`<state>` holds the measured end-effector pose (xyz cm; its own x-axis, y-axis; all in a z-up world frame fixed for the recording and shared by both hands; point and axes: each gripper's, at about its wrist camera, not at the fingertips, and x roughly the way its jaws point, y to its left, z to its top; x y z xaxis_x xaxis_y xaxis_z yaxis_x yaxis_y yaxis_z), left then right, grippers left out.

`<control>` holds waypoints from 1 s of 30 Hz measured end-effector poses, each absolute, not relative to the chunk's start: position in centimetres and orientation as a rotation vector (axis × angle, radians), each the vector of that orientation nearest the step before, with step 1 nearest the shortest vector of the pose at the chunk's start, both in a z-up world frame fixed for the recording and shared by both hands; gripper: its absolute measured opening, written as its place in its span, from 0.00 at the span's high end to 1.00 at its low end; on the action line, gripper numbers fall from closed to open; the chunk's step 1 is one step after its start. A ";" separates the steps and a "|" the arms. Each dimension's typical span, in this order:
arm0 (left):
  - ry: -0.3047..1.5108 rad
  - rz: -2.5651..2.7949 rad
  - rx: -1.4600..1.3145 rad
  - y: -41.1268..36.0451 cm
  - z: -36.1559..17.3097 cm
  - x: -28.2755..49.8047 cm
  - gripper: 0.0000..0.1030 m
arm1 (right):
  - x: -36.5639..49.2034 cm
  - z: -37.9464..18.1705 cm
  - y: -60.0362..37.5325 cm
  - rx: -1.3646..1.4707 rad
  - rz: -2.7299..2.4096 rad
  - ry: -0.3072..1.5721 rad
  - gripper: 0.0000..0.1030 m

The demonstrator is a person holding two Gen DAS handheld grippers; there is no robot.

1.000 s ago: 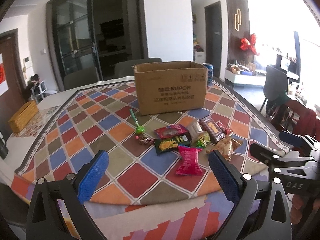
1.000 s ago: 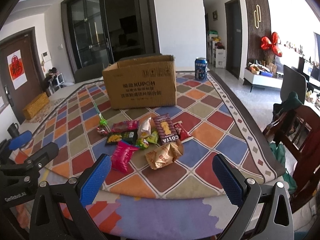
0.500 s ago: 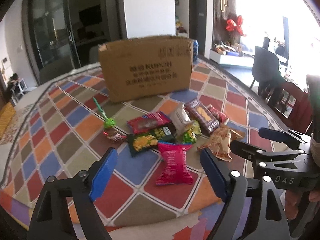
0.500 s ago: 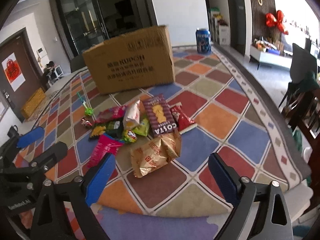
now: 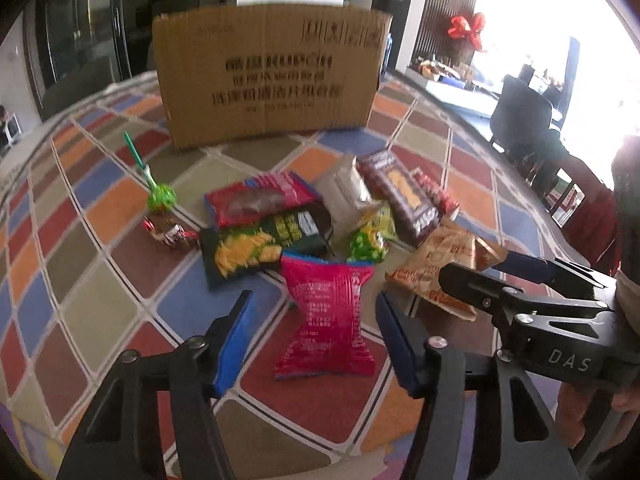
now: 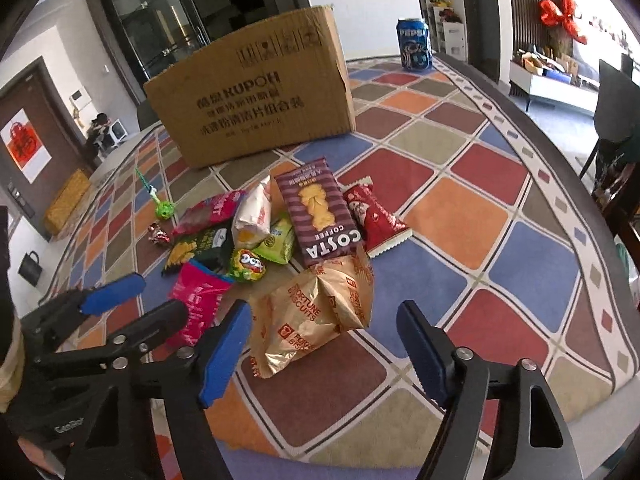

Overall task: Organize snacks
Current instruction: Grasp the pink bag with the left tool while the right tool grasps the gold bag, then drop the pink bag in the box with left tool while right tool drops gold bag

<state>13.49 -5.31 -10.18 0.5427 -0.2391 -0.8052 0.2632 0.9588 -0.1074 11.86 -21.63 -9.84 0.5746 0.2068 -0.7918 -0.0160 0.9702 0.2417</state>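
While two grippers [image 5: 314, 336] close, one box [image 5: 268, 76]

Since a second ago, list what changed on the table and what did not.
Both grippers came down and closer to the snack pile, their jaws closing. The left gripper now straddles the pink packet without pressing it; the right gripper lines up on the gold Fortune Biscuits bag, also not gripped. Nothing was picked up or released. The snacks, the cardboard box and the Pepsi can stayed put.
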 end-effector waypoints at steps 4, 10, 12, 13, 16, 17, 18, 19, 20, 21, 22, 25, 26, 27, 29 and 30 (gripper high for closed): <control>0.983 -0.297 0.018 -5.3 -10.9 13.9 0.51 | 12.3 -10.5 -21.6 0.244 0.136 0.982 0.29; 1.020 -0.315 0.007 -5.7 -11.8 14.5 0.62 | 13.0 -11.1 -21.1 0.234 0.144 0.998 0.40; 1.022 -0.315 0.005 -5.7 -11.9 14.5 0.63 | 13.1 -11.1 -21.1 0.236 0.151 1.000 0.44; 1.020 -0.313 0.010 -5.8 -11.8 14.5 0.64 | 13.1 -11.1 -21.0 0.234 0.151 0.999 0.50; 1.017 -0.315 0.005 -5.6 -11.7 14.3 0.64 | 12.9 -11.1 -21.0 0.239 0.152 0.997 0.57; 1.014 -0.317 -0.003 -5.5 -11.6 14.2 0.64 | 12.8 -11.1 -21.0 0.246 0.155 0.998 0.57; 1.010 -0.318 -0.006 -5.5 -11.5 14.1 0.64 | 12.7 -11.0 -21.0 0.250 0.158 0.998 0.58; 1.001 -0.317 -0.006 -5.4 -11.2 14.0 0.64 | 12.6 -10.9 -21.0 0.251 0.161 0.997 0.59; 0.991 -0.311 -0.002 -5.3 -11.0 13.9 0.64 | 12.5 -10.8 -20.9 0.250 0.163 0.994 0.59; 0.983 -0.306 0.000 -5.3 -10.7 13.8 0.64 | 12.4 -10.6 -20.8 0.245 0.165 0.988 0.59; 0.974 -0.302 -0.003 -5.1 -10.4 13.7 0.64 | 12.3 -10.4 -20.7 0.240 0.165 0.982 0.59; 0.956 -0.299 -0.024 -4.7 -9.7 13.5 0.64 | 12.1 -9.8 -20.4 0.226 0.168 0.966 0.59; 0.948 -0.295 -0.025 -4.5 -9.3 13.4 0.64 | 12.0 -9.6 -20.4 0.224 0.169 0.961 0.59; 0.941 -0.290 -0.023 -4.4 -9.1 13.4 0.64 | 12.0 -9.4 -20.3 0.221 0.170 0.957 0.59; 0.920 -0.284 -0.013 -4.3 -8.4 13.3 0.64 | 11.9 -8.9 -20.2 0.216 0.174 0.947 0.59; 0.913 -0.282 -0.011 -4.3 -8.1 13.3 0.64 | 11.9 -8.7 -20.1 0.213 0.176 0.942 0.59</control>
<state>13.32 -4.28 -8.11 0.5774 -0.2457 -0.7786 0.2366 0.9631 -0.1284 11.95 -20.13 -8.67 0.5766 0.2417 -0.7804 -0.0567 0.9648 0.2569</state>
